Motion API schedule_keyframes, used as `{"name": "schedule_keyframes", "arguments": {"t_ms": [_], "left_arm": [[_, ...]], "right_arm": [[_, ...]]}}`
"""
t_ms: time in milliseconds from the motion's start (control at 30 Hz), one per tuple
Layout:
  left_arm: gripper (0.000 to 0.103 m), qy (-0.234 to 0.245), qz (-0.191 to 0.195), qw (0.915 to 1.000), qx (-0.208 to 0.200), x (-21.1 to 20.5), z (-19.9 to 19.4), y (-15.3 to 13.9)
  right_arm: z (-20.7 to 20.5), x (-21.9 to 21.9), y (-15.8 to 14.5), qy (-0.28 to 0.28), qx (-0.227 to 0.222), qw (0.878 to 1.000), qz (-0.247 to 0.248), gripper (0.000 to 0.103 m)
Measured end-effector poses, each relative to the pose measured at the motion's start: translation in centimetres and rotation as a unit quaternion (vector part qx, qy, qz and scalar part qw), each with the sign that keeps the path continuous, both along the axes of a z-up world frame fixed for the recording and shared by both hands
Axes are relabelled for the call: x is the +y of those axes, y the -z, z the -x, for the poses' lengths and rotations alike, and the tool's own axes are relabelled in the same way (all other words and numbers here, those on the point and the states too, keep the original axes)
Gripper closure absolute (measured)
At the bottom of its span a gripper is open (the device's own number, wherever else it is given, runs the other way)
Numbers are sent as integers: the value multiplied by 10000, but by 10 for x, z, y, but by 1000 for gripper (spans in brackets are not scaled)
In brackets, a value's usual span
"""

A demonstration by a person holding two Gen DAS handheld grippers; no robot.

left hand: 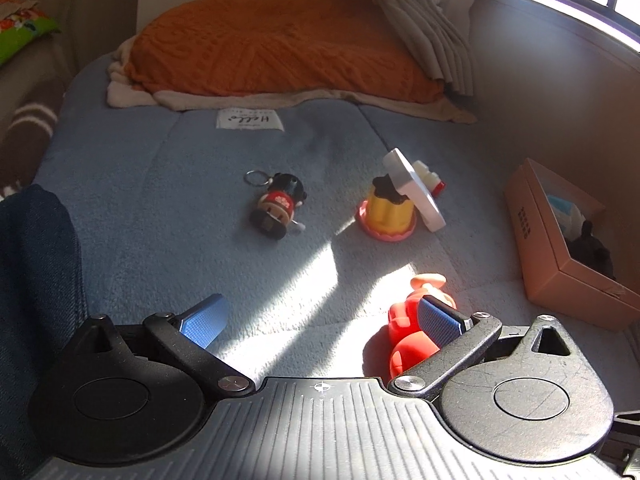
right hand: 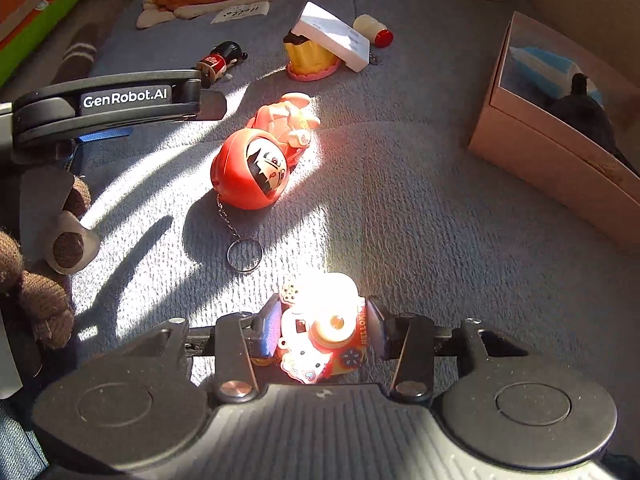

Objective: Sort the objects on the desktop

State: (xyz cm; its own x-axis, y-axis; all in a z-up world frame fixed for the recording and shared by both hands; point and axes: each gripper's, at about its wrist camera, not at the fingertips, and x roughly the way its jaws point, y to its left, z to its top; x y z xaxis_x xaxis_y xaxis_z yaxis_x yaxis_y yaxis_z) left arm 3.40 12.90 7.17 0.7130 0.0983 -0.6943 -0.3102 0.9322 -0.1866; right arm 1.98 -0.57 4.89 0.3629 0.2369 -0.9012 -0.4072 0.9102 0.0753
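right gripper (right hand: 320, 330) around toy camera (right hand: 320, 332)

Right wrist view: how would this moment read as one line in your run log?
right hand-held gripper: shut on toy camera | left hand-held gripper: open, empty, by red doll keychain | cardboard box: open, right

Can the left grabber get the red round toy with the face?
Probably yes. The left gripper has its jaws wide open and the red round toy lies right by its right-hand jaw on the blue blanket, with nothing covering it; it needs a small shift sideways.
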Motion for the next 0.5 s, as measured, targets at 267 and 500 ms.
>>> {"name": "schedule_keyframes", "arguments": {"t_ms": [267,500], "left_arm": [[0,954,313,9948,146,-23,-1,5],[0,1661,278,9847,456,-76,-10,7]], "right_arm": [[30,-77,-85,201,-1041,9944,34,60],[-11,-133,-65,1471,-879,9852,-66,60]]}}
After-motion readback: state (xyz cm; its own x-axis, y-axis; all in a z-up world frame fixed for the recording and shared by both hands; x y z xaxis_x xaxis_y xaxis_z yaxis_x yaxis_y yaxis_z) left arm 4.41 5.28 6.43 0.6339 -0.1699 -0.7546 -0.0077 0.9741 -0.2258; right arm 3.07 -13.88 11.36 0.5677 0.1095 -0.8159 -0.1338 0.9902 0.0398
